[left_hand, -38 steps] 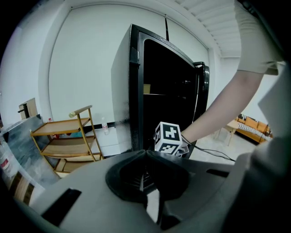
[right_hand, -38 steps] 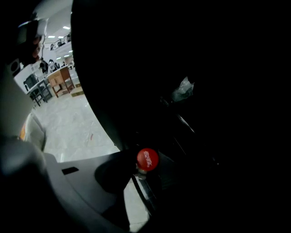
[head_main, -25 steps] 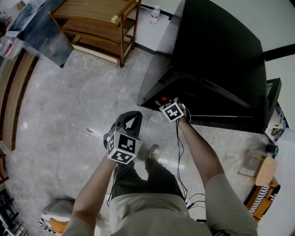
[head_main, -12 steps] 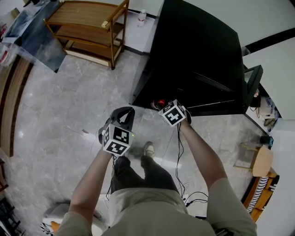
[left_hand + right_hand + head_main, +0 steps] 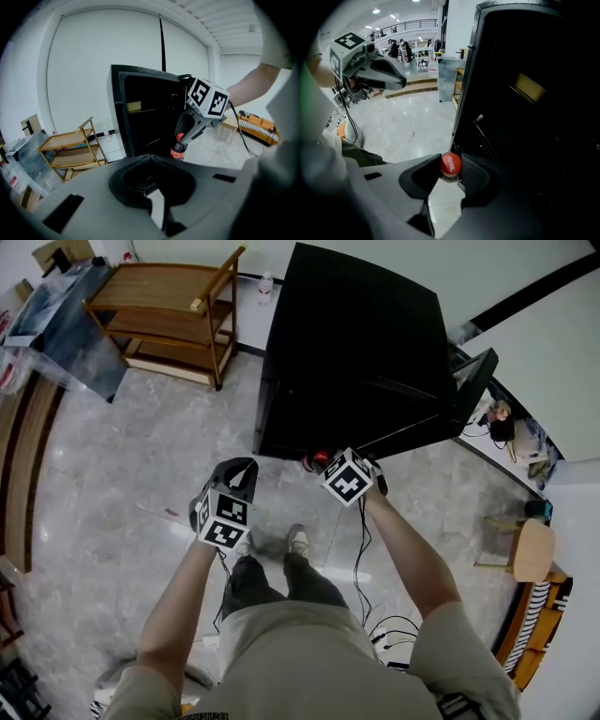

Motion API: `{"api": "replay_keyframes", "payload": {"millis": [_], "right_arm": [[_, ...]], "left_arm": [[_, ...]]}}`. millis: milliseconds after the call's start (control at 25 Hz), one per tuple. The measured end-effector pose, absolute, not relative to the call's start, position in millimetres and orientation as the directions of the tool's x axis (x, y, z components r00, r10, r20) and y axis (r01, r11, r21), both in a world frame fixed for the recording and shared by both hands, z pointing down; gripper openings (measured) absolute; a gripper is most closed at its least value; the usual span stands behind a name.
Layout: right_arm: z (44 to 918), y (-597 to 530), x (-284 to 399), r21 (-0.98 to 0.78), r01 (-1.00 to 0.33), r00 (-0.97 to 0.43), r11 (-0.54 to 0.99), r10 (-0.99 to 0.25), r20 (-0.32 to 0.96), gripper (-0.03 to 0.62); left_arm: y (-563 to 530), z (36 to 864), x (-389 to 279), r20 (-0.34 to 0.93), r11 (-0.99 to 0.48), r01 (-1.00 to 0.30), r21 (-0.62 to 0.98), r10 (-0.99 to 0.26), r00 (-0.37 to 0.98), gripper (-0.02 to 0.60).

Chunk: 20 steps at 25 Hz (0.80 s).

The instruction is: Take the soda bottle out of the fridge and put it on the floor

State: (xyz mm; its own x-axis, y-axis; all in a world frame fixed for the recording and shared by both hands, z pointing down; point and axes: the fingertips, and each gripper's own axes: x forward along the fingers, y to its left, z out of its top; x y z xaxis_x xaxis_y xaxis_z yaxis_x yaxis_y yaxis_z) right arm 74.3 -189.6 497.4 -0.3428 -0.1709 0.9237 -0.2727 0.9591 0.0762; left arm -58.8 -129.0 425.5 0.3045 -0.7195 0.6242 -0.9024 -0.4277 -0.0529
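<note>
The soda bottle (image 5: pixel 178 150) has a red cap (image 5: pixel 451 164) and a red label, and it hangs by its neck from my right gripper (image 5: pixel 451 171), which is shut on it just under the cap. The head view shows that gripper (image 5: pixel 330 465) at the front edge of the black fridge (image 5: pixel 356 352), whose door stands open. Inside, the fridge (image 5: pixel 525 108) is dark and its shelves are hard to make out. My left gripper (image 5: pixel 246 466) hovers over the floor to the left of the right one. Its tips meet with nothing between them (image 5: pixel 151 158).
A wooden shelf cart (image 5: pixel 169 310) stands left of the fridge, with a small bottle (image 5: pixel 266 284) on the floor behind it. A wooden stool (image 5: pixel 525 549) is at the right. Cables (image 5: pixel 375 624) trail by my feet. Grey tiled floor (image 5: pixel 141 456) spreads out to the left.
My right gripper has risen with the bottle still in it, at the fridge's front edge. The left gripper has also come up a little. The head view has tilted and takes in more of the fridge.
</note>
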Motion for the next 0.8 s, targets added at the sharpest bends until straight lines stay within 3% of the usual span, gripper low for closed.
{"api": "replay_keyframes", "payload": {"millis": [320,800], "right_arm": [[494.5,-165.3,89.1,0.067,-0.258,-0.343,0.964,-0.156,0.926,0.114],[580.7,-133.0,77.1,0.021,-0.209,-0.280,0.978,-0.081,0.957,0.114]], "left_arm": [[-115.0,435.2,-44.6,0.648,-0.442,-0.896,-0.052,-0.697,0.306,0.007],[-100.0,511.1,-55.0,0.708,-0.422,-0.906,-0.009,-0.642,0.292,0.008]]}}
